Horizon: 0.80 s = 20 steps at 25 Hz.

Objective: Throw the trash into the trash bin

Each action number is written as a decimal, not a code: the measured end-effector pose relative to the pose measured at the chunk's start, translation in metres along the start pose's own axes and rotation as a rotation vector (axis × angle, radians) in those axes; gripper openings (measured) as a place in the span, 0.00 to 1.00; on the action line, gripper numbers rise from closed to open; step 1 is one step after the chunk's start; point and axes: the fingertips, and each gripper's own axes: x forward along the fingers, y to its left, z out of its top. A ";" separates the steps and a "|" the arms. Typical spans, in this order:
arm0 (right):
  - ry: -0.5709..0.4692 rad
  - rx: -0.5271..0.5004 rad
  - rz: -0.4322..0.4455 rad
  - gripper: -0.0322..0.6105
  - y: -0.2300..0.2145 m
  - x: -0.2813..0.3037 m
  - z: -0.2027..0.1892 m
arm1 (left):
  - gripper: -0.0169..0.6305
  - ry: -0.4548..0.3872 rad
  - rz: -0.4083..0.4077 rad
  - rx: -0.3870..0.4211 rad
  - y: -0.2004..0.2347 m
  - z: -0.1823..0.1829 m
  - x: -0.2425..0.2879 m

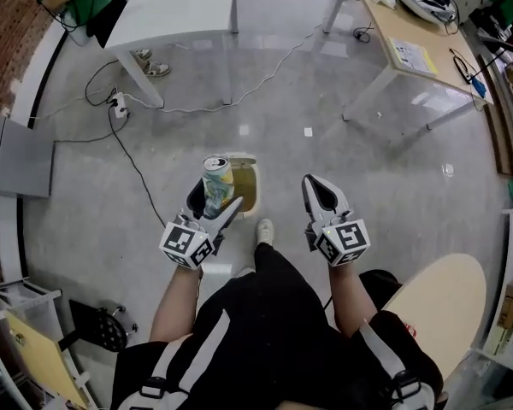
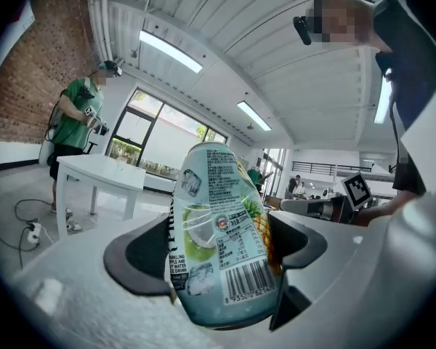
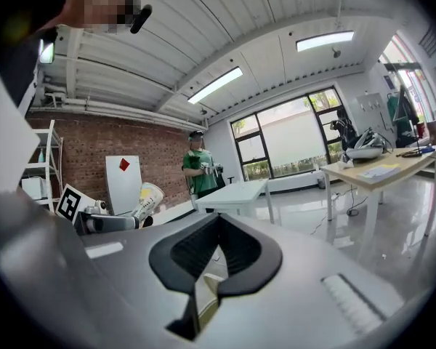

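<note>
We stand on a glossy grey floor (image 1: 325, 152) with a white table (image 1: 175, 7) and a wooden table (image 1: 410, 37) further off, and a brick wall (image 3: 94, 144) and tall windows (image 3: 291, 140) beyond. Our left gripper (image 1: 215, 199) has its jaws wide, clamped on a drink can (image 1: 216, 180). Seen from the head, the can overlaps the left rim of the trash bin (image 1: 248, 186) on the floor. Our right gripper (image 1: 318, 188) is closed and empty.

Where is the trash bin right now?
In the head view the trash bin stands on the floor at centre, just past the can held in the left gripper and left of the right gripper.
</note>
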 end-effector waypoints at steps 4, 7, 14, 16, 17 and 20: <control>0.094 0.025 0.023 0.06 -0.010 0.016 -0.039 | 0.66 0.108 0.049 -0.050 0.010 -0.053 0.001; 0.163 0.068 0.025 0.06 -0.013 0.019 -0.070 | 0.66 0.185 0.093 -0.103 0.012 -0.091 -0.006; 0.254 0.120 0.040 0.06 -0.030 0.041 -0.136 | 0.66 0.327 0.124 -0.173 0.030 -0.177 0.008; 0.271 0.128 0.037 0.06 -0.032 0.043 -0.146 | 0.66 0.359 0.133 -0.202 0.036 -0.196 0.011; 0.281 0.133 0.037 0.06 -0.033 0.044 -0.150 | 0.66 0.374 0.141 -0.219 0.039 -0.205 0.012; 0.307 0.140 0.054 0.06 -0.029 0.044 -0.161 | 0.66 0.422 0.169 -0.256 0.053 -0.233 0.016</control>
